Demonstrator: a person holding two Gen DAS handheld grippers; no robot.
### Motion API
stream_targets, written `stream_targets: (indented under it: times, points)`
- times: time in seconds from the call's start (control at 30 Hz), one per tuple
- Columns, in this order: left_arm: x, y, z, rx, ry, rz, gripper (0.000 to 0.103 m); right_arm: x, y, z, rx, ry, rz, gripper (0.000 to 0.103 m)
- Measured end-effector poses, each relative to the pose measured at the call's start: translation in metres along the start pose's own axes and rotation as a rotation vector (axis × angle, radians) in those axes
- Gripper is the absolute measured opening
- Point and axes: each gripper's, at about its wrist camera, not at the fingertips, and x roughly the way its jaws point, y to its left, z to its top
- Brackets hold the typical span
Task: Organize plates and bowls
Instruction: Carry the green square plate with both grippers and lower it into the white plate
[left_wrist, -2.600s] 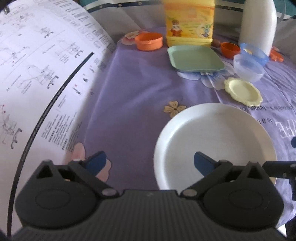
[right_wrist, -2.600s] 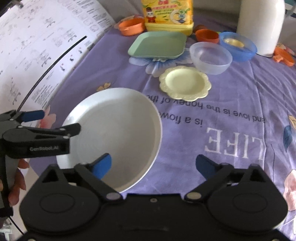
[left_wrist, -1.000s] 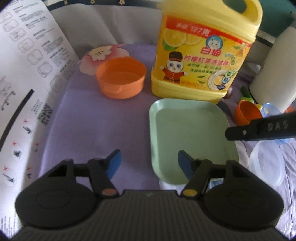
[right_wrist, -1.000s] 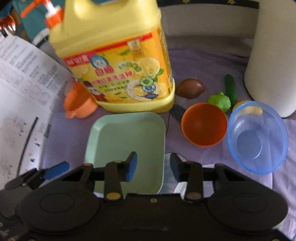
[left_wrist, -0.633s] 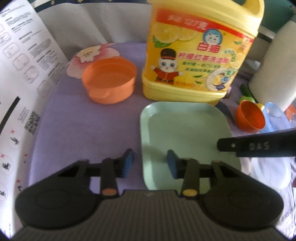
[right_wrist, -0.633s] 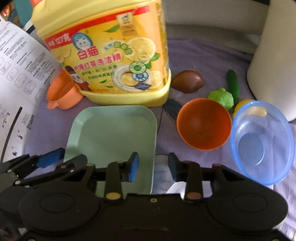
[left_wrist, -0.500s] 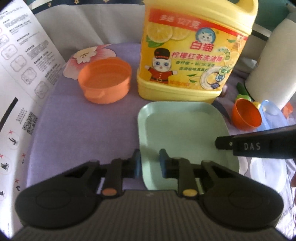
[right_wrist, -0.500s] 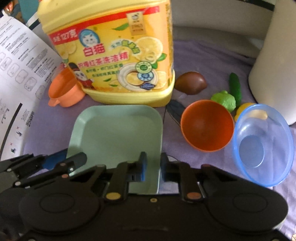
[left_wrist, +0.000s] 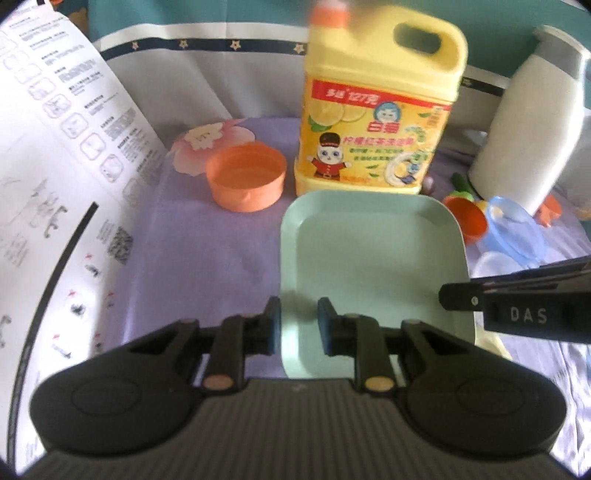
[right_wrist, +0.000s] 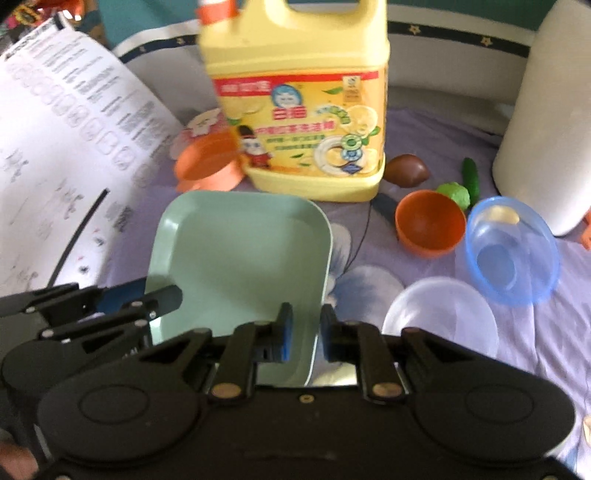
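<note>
Left wrist view: left gripper (left_wrist: 298, 320) clamped on near-left rim of green square plate (left_wrist: 369, 258), plate raised off purple tablecloth (left_wrist: 192, 258). Beyond fingertips, yellow detergent jug (left_wrist: 376, 122); ahead-left, orange cup (left_wrist: 245, 177). Off to the right, right gripper (left_wrist: 458, 295) reaching in at plate's right edge.

Right wrist view: right gripper (right_wrist: 306, 330) pinched on plate's (right_wrist: 240, 266) near-right rim. Ahead-right, orange bowl (right_wrist: 428, 221), blue bowl (right_wrist: 511, 251), clear bowl (right_wrist: 439, 314) nearest. Left of jaws, left gripper (right_wrist: 147, 295) gripping opposite edge.
</note>
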Motion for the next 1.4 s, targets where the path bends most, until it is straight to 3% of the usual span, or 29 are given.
stream_targets:
  times: [0.27,0.53,0.97,1.4]
  points:
    - [-0.059,-0.014,-0.046,0.044,0.006,-0.043,0.021,-0.073,0.003,-0.061,-0.029,-0.024,-0.017,0.016]
    - [-0.103,-0.024,-0.103,0.086,0.037,-0.056,0.021,-0.117,-0.001,-0.131,-0.002,-0.002,0.037,0.016]
    - [-0.121,-0.021,-0.147,0.089,0.078,-0.016,0.021,-0.12,0.007,-0.18,0.013,0.046,0.1,0.016]
    - [-0.098,-0.019,-0.158,0.078,0.148,-0.029,0.022,-0.095,0.007,-0.188,0.031,0.112,0.095,0.016]
